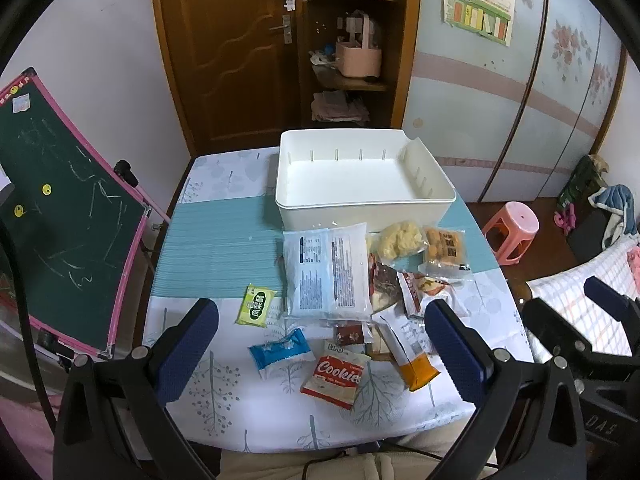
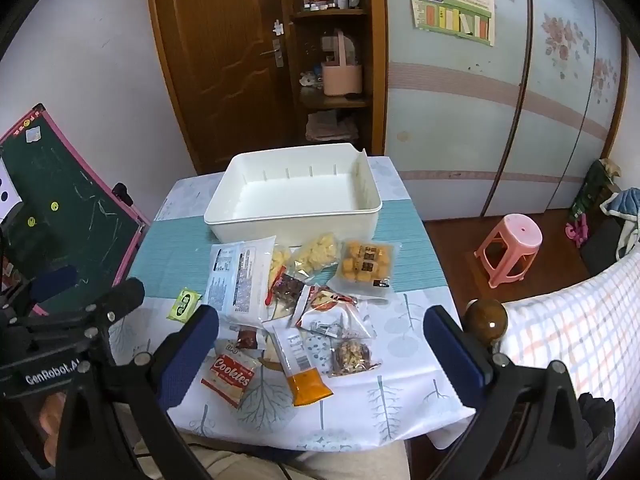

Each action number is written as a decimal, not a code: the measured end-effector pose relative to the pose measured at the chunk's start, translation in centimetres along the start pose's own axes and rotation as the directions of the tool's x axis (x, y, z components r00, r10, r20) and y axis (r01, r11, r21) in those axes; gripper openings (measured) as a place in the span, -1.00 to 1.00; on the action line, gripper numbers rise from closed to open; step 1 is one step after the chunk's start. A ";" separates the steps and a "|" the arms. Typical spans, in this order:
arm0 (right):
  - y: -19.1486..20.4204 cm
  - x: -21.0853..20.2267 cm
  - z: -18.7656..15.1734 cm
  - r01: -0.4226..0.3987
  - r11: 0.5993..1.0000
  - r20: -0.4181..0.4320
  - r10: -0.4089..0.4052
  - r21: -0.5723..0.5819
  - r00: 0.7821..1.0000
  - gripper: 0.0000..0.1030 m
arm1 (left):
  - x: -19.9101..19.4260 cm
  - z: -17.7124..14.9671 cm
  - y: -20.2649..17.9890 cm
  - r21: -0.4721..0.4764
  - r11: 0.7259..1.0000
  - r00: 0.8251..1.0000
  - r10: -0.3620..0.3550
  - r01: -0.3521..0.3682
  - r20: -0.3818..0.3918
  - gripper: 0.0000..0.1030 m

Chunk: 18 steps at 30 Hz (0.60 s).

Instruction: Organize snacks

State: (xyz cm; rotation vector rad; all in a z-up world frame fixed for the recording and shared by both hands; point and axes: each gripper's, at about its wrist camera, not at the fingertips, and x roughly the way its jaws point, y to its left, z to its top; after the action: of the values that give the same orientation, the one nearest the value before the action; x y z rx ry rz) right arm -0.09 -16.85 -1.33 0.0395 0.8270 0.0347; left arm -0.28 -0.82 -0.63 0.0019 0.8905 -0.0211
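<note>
An empty white bin [image 1: 362, 178] [image 2: 296, 196] stands at the far side of the table. Several snack packets lie in front of it: a large pale blue bag [image 1: 326, 272] [image 2: 238, 276], a red Cookies packet [image 1: 336, 376] [image 2: 230, 376], an orange-ended sachet [image 1: 408, 356] [image 2: 302, 368], a small green packet [image 1: 256, 305] [image 2: 184, 304], a blue packet [image 1: 280, 352], and yellow snack bags [image 1: 402, 238] [image 2: 366, 266]. My left gripper [image 1: 320, 344] is open above the near packets. My right gripper [image 2: 320, 344] is open above them too, holding nothing.
A green chalkboard [image 1: 60, 216] leans left of the table. A pink stool [image 2: 510, 246] stands on the floor to the right. A bed with a checked cover [image 2: 568, 336] and a wooden knob [image 2: 485, 320] lie near right. A door and shelves are behind.
</note>
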 end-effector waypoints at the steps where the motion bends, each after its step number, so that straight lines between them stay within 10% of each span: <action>1: -0.1 0.0 0.0 0.002 1.000 0.003 -0.002 0.005 1.000 1.00 | -0.1 0.0 0.0 0.000 1.000 1.000 -0.001 0.001 0.000 0.99; 18: -0.7 -0.3 -0.4 0.003 1.000 0.003 -0.004 0.027 1.000 1.00 | -0.9 0.5 0.1 -0.002 1.000 1.000 -0.002 0.002 0.019 0.99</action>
State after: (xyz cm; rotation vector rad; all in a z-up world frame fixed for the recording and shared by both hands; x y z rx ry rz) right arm -0.58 -17.52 -1.37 0.0635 0.8249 0.0202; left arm -0.45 -0.75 0.44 -0.0013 0.8711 -0.0219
